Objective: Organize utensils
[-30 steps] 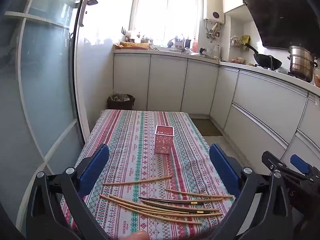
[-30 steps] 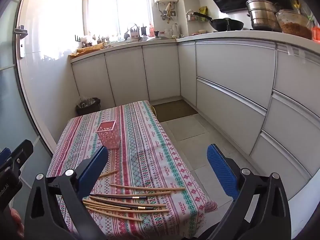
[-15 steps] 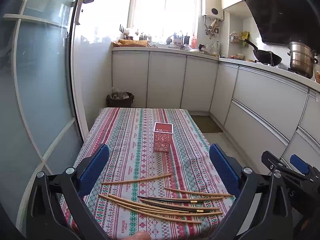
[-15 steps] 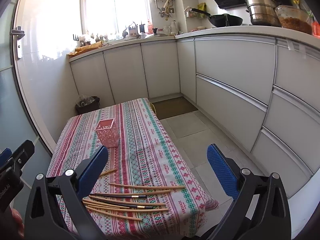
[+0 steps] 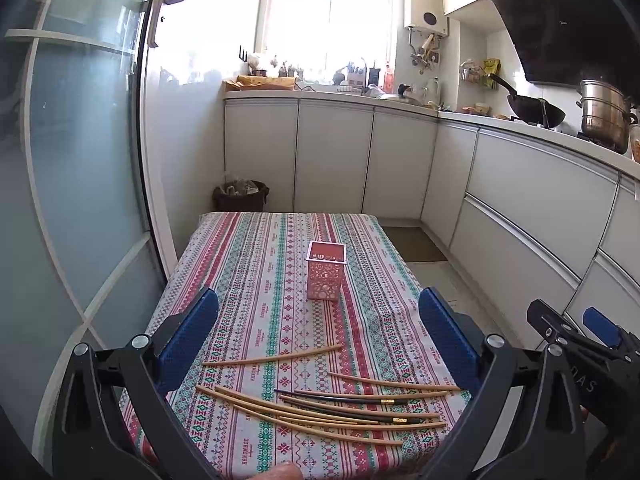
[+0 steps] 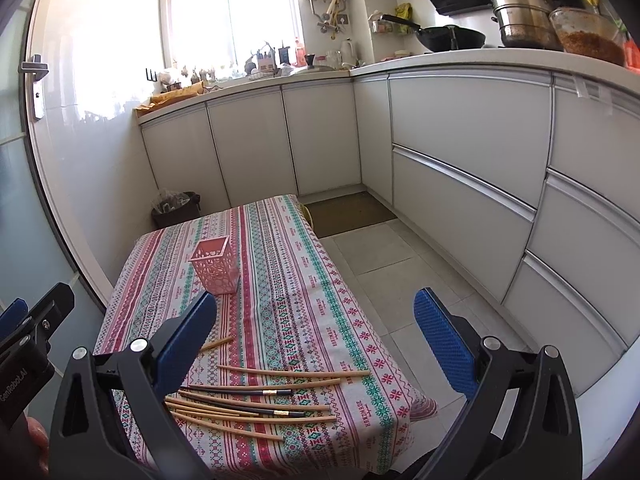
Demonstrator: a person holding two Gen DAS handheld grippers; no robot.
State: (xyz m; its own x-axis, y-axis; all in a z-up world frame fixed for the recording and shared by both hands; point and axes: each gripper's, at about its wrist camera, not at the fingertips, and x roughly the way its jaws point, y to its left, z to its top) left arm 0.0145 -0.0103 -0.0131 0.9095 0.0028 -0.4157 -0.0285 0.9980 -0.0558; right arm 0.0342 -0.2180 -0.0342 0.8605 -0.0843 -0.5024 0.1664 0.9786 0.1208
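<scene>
Several chopsticks [image 5: 320, 408], most pale wood and two dark with gold bands, lie loose near the front edge of the striped tablecloth [image 5: 248, 280]; they also show in the right wrist view [image 6: 256, 404]. A pink perforated square holder [image 5: 325, 276] stands upright and looks empty at mid table, also in the right wrist view [image 6: 216, 266]. My left gripper [image 5: 318, 334] is open and empty, above and just behind the chopsticks. My right gripper [image 6: 316, 338] is open and empty over the table's front right corner.
White kitchen cabinets [image 5: 520, 208] run along the back and right, with a wok [image 5: 536, 108] and steel pot [image 5: 604, 116] on the counter. A bin [image 5: 240, 196] stands behind the table. A glass door [image 5: 80, 200] is at the left. Tiled floor [image 6: 400, 264] lies to the right.
Both grippers have risen or tilted slightly, so the table sits a little lower in view. Both stay open. The chopsticks and the holder have not moved.
</scene>
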